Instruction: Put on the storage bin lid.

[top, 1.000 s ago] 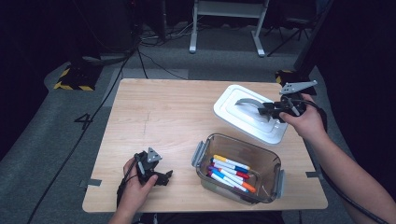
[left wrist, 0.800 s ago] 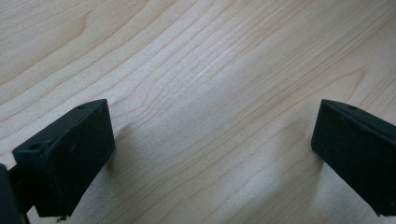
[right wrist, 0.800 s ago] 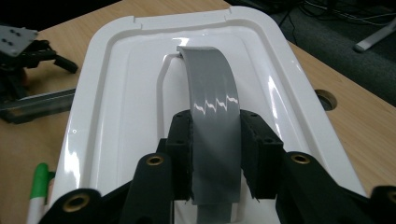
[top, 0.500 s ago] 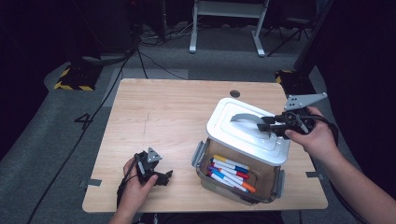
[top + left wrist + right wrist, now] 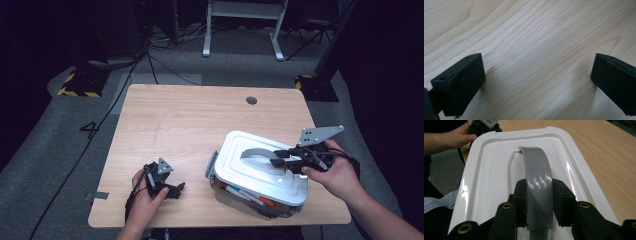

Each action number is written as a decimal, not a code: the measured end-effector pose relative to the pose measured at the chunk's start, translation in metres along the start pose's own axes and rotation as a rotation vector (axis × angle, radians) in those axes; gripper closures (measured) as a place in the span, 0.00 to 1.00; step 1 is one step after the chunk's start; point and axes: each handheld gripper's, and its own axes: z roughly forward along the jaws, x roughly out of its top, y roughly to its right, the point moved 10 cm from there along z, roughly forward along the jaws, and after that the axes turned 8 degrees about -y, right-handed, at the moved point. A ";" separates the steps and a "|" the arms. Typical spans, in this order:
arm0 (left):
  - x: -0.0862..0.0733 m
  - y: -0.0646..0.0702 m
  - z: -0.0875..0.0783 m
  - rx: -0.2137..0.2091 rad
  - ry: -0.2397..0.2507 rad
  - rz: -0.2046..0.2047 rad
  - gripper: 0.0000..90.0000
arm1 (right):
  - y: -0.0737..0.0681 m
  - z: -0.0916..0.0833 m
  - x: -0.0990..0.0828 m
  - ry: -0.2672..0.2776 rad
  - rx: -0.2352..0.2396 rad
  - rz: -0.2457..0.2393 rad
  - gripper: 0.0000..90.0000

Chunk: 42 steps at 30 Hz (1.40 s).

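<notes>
We see one bin (image 5: 235,192) of markers (image 5: 265,201); our right gripper (image 5: 539,200) pinches its lid's handle (image 5: 537,177); left gripper (image 5: 537,82) gapes empty

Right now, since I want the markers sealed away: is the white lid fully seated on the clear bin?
Not seated: the white plastic lid sits askew over the clear plastic bin, markers showing beneath its near edge, right tool gripping its grey handle.

hidden: we see the white plastic lid with its grey arched handle (image 5: 260,167) covering most of the clear plastic box (image 5: 250,200), so only slivers of the coloured markers (image 5: 250,196) show | cut off: lid's near end leaves the right gripper view's bottom edge | unreadable: marker count
</notes>
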 end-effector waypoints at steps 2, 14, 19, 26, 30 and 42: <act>0.000 0.000 0.000 0.000 0.000 -0.001 0.00 | -0.003 0.004 -0.006 -0.011 0.001 0.004 0.75; 0.000 0.000 0.000 0.000 -0.001 0.000 0.00 | -0.016 0.023 -0.023 -0.029 0.027 0.003 0.75; 0.000 0.000 0.000 0.000 0.000 0.001 0.00 | -0.016 0.027 -0.025 -0.021 0.033 -0.002 0.75; 0.000 0.000 0.000 -0.002 0.001 0.001 0.00 | -0.018 0.031 -0.024 -0.023 0.046 -0.011 0.75; 0.000 0.000 0.000 -0.004 0.000 -0.001 0.00 | -0.017 0.031 -0.024 -0.038 0.034 -0.028 0.75; 0.000 0.000 0.000 -0.004 0.000 0.001 0.00 | -0.010 0.043 -0.011 -0.026 0.036 -0.052 0.75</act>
